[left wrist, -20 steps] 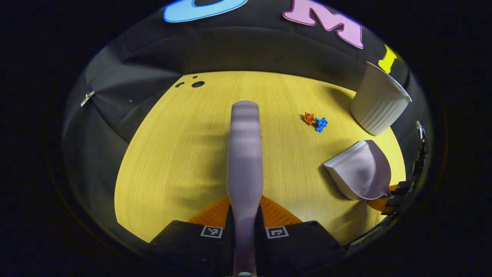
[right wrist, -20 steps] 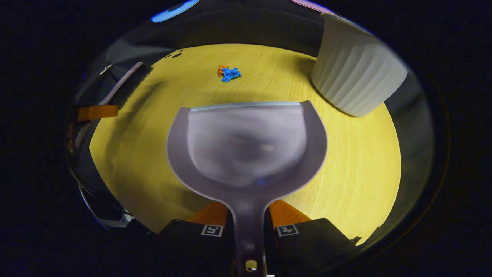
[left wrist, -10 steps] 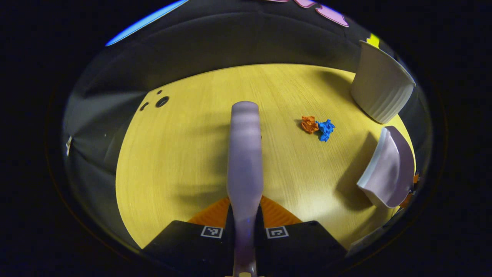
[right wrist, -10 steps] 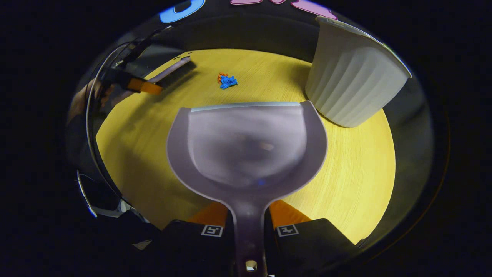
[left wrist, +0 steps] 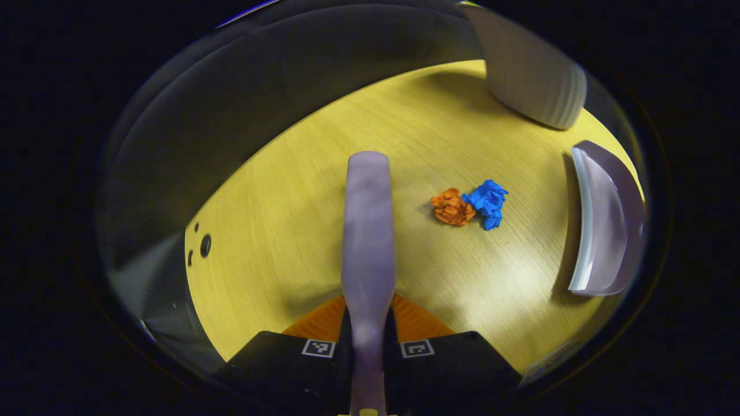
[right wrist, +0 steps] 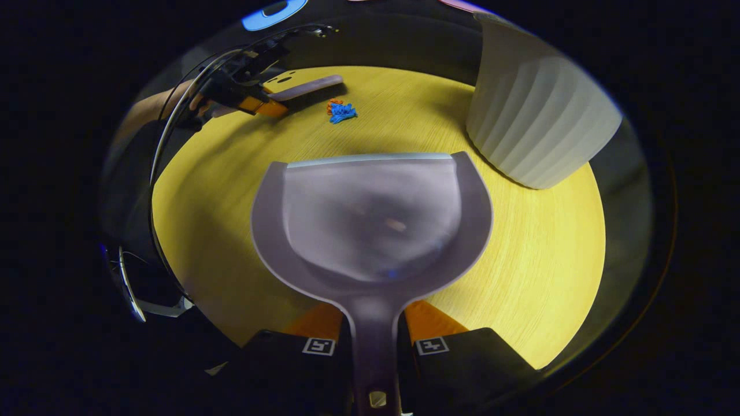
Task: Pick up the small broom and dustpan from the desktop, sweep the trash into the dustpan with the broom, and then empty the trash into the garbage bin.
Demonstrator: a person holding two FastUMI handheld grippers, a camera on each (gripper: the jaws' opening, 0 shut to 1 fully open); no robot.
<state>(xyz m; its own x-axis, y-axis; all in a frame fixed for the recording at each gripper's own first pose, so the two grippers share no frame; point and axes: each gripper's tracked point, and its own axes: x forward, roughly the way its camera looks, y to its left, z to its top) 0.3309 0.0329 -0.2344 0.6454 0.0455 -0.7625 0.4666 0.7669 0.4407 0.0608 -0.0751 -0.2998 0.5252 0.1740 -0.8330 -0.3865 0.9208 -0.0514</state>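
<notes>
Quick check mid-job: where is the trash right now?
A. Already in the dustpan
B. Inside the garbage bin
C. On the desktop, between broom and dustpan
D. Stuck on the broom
C: the orange and blue trash lies on the bare desktop, right of the broom and short of the empty dustpan.

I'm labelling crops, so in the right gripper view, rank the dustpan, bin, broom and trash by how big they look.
1. Dustpan, though it is nearest the camera
2. Bin
3. Broom
4. Trash, the smallest
</notes>
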